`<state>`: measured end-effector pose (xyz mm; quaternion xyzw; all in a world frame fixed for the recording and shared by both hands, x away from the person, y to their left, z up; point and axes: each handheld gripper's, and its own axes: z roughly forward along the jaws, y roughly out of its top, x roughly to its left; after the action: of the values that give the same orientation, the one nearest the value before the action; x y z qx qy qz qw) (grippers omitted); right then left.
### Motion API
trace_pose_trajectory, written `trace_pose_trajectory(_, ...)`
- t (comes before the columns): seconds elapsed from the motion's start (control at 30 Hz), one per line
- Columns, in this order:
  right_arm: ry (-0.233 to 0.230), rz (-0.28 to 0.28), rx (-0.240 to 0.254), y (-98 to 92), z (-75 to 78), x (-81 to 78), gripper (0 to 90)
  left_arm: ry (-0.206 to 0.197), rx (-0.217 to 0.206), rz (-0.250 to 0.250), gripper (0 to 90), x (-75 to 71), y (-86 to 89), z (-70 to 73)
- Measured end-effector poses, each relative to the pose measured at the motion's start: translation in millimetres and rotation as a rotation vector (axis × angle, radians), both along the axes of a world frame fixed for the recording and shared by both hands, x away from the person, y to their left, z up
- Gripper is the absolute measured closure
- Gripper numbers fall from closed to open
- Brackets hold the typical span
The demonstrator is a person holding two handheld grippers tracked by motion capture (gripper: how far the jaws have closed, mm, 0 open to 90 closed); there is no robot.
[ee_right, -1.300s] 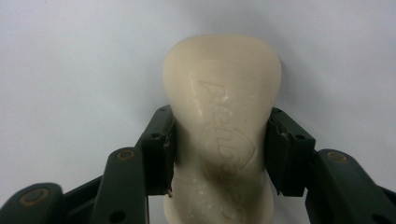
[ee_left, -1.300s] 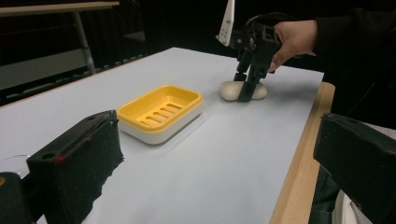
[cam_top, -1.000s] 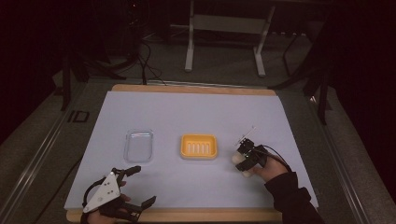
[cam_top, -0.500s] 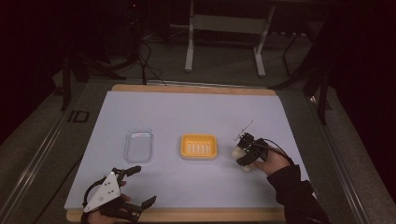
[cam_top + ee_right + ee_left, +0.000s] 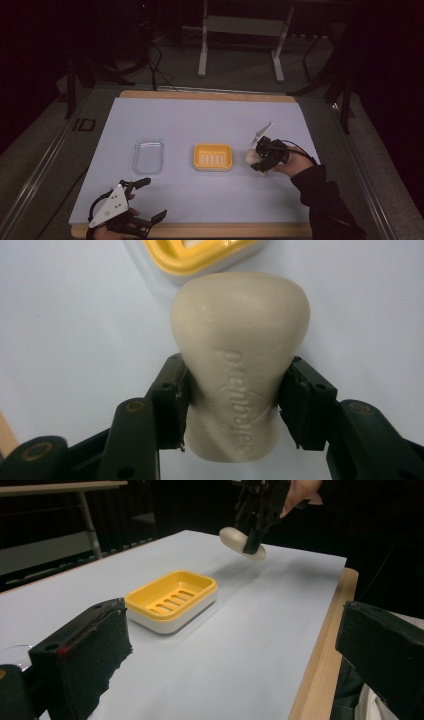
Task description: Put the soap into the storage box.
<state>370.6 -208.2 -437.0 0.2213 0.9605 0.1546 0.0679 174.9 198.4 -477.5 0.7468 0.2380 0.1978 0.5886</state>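
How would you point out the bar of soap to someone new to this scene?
Start at the pale table sheet and find the yellow soap dish at its middle. Just right of it, the right gripper holds the soap above the sheet: a cream, rounded bar with embossed lettering.

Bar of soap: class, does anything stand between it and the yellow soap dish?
Nothing visible does. The right gripper holds the bar of soap above bare table, and the yellow soap dish lies open and empty.

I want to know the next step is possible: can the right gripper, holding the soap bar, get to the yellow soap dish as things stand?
Probably yes. The right gripper holds the soap bar above the table, beside the yellow soap dish, with nothing between them.
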Motion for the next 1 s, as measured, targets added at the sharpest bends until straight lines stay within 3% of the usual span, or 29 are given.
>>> trace_pose_trajectory(0.07, 0.018, -0.001, 0.005, -1.1, 0.6, 3.3, 49.7, 0.0, -0.001, 0.0, 1.2, 0.0, 0.0, 0.0)
trace_pose_trajectory(0.2, 0.01, 0.115, -0.033, -5.2, 3.2, 9.9, 49.7, 0.0, 0.0, -0.001, 1.1, 0.0, 0.3, 0.1)
trace_pose_trajectory(0.23, 0.029, 0.127, -0.037, -6.0, 3.6, 11.3, 49.7, 0.0, -0.002, -0.001, 1.1, 0.0, 0.3, 0.1)
trace_pose_trajectory(0.3, 0.013, 0.171, -0.063, -7.2, 4.7, 13.8, 49.7, 0.001, -0.002, -0.002, 1.1, 0.1, 0.4, 0.0)
trace_pose_trajectory(0.33, 0.029, 0.191, -0.071, -7.6, 5.2, 15.2, 49.7, 0.0, -0.001, -0.002, 1.1, 0.2, 0.3, 0.0)
trace_pose_trajectory(0.47, 0.007, 0.259, -0.1, -6.3, 7.0, 18.6, 49.7, 0.002, -0.002, -0.004, 1.1, 0.2, 0.0, 0.0)
trace_pose_trajectory(0.73, 0.013, 0.358, -0.079, 6.0, 10.5, 20.3, 49.7, 0.003, -0.003, -0.005, 1.1, 0.7, 0.1, -0.1)
trace_pose_trajectory(1.0, 0.022, 0.385, -0.028, 16.1, 17.5, 22.9, 49.7, 0.003, -0.003, -0.007, 1.1, 0.5, -0.2, -0.1)
